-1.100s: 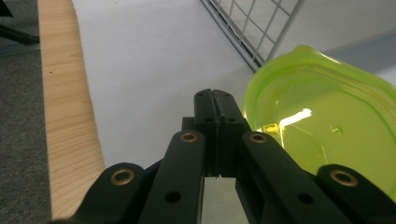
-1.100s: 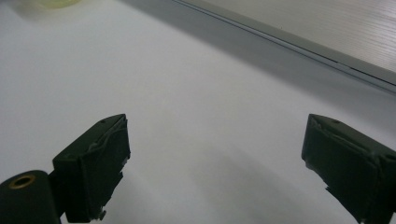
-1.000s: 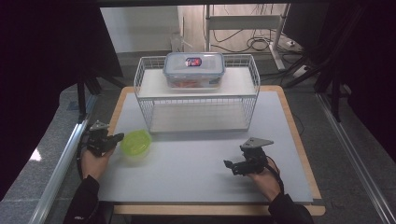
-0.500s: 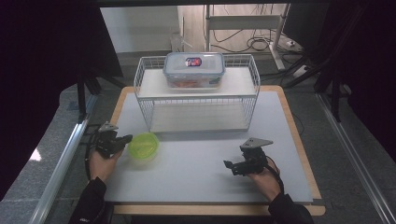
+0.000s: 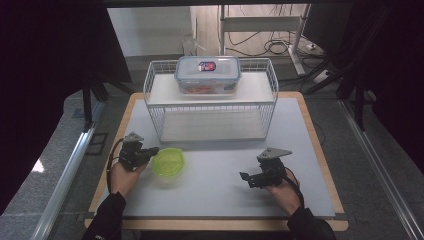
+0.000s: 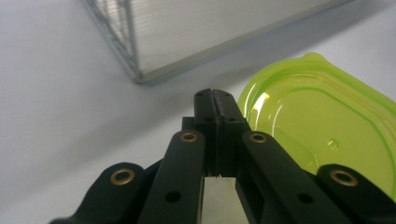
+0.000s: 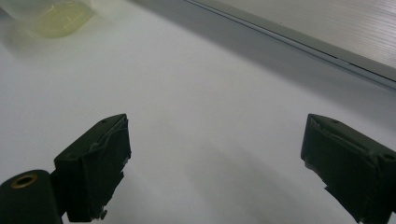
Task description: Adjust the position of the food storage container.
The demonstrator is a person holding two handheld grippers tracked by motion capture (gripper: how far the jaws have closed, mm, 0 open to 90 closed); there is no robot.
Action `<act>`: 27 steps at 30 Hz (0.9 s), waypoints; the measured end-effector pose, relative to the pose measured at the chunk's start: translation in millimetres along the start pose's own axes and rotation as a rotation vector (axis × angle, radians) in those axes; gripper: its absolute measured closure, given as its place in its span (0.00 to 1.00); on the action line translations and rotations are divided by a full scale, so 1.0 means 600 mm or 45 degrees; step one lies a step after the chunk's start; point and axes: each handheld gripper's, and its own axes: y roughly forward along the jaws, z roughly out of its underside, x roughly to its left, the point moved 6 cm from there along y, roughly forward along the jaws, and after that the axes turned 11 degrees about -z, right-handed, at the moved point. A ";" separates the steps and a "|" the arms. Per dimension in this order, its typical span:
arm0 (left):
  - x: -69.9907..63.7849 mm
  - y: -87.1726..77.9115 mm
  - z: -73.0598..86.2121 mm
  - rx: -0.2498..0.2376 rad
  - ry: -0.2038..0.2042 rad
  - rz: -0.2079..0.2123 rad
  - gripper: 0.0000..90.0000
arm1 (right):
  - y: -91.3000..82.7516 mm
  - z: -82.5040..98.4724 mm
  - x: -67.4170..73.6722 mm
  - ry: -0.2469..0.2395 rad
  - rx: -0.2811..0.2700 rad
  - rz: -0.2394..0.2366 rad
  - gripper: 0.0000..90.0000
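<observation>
A lime-green shallow plastic bowl (image 5: 168, 161) lies on the white table top, in front of the wire rack's left end. My left gripper (image 5: 151, 152) is shut, its jaws pressed together with nothing between them, and its tip lies against the bowl's left rim. In the left gripper view the closed jaws (image 6: 215, 95) sit just left of the green bowl (image 6: 322, 135). My right gripper (image 5: 246, 178) rests open on the table at the front right. Its jaws (image 7: 215, 158) stand wide apart over bare table, and the bowl (image 7: 60, 16) is a pale blur far off.
A white wire rack (image 5: 215, 117) stands at the back middle of the table (image 5: 225, 200). On its top shelf sits a clear lidded food box (image 5: 207, 75) with something orange inside. The rack's lower corner (image 6: 133, 70) is close ahead of the left gripper.
My left gripper has slid to the right along the table, and the green bowl has moved right with it. The right gripper has stayed where it was.
</observation>
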 end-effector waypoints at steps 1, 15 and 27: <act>-0.005 0.001 -0.001 0.000 0.006 0.009 1.00 | 0.000 0.000 0.000 0.000 0.001 0.000 0.09; -0.016 -0.016 0.006 -0.010 0.046 -0.022 0.99 | -0.002 0.000 -0.002 0.004 0.000 0.006 0.09; -0.030 -0.047 0.061 0.063 0.015 -0.017 0.99 | -0.004 0.001 -0.001 0.005 0.001 0.012 0.09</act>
